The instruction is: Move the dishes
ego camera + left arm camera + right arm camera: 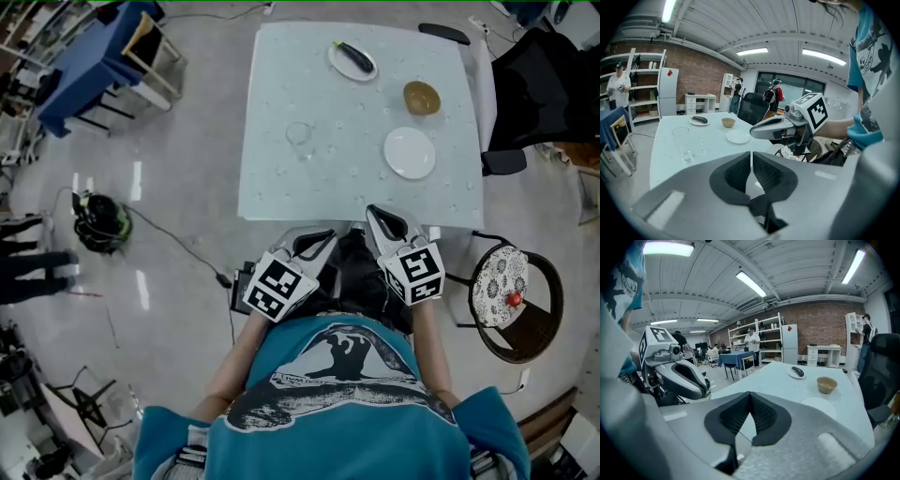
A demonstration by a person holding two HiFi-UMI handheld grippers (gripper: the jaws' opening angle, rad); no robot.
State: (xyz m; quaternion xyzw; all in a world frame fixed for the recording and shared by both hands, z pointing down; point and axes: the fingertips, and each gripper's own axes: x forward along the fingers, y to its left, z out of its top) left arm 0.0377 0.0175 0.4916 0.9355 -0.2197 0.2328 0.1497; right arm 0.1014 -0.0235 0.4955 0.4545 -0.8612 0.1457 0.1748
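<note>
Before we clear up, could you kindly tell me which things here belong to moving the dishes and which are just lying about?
For the job: white plate, brown bowl, plate with an aubergine, glass.
Lying about: black office chair, wicker stool, blue-covered table.

A pale square table (281,187) stands on a glossy grey floor (187,141), top centre. A blue-clothed table (89,66) sits upper left and a black office chair (544,84) upper right. The right gripper view shows a brick wall (820,324) under ceiling strip lights (750,283).
</note>
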